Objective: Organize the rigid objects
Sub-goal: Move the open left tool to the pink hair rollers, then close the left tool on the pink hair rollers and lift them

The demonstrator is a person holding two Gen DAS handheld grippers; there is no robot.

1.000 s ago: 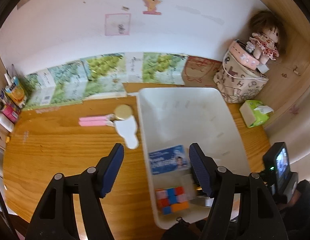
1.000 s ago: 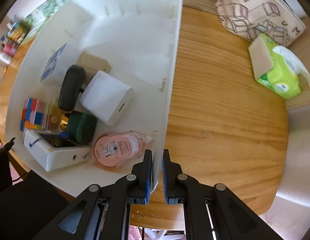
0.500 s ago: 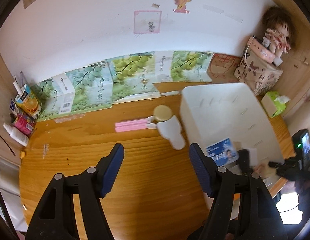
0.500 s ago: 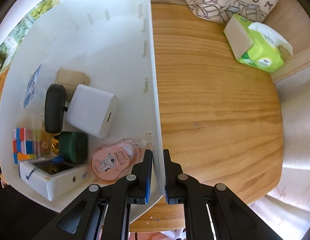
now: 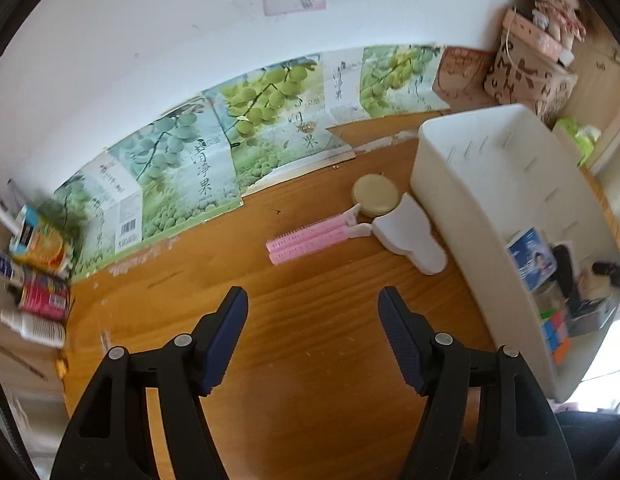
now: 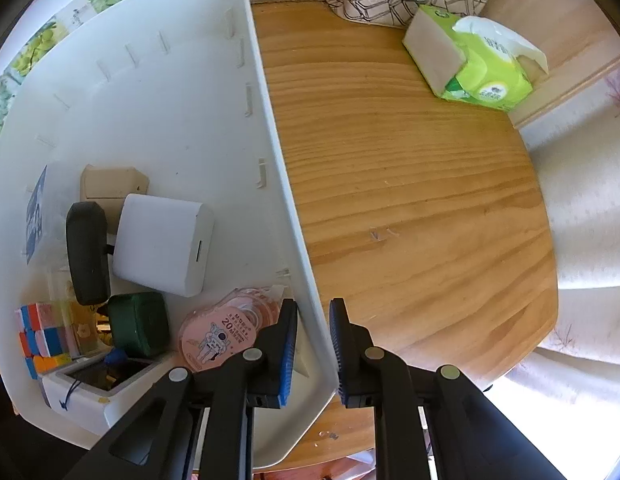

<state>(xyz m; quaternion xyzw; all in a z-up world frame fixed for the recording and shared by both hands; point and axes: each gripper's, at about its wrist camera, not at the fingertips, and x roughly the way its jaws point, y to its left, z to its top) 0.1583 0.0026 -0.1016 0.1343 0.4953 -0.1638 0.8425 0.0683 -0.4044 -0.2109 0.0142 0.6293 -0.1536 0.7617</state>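
White bin [image 6: 266, 120], pink comb [image 5: 314, 236], multicoloured cube [image 6: 40, 334], green tissue pack [image 6: 486, 76].

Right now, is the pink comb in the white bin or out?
Out. The pink comb lies on the wooden table, left of the white bin.

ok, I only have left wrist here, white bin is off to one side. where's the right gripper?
Observer: The right gripper straddles the white bin's side wall near a corner. Its jaws are opening, with the wall between them.
Operator: anything by the inner finger?
Observer: A pink correction tape lies on the bin floor right beside it.
Operator: what else sits in that corner?
Observer: A dark green case, with a white box just beyond it.
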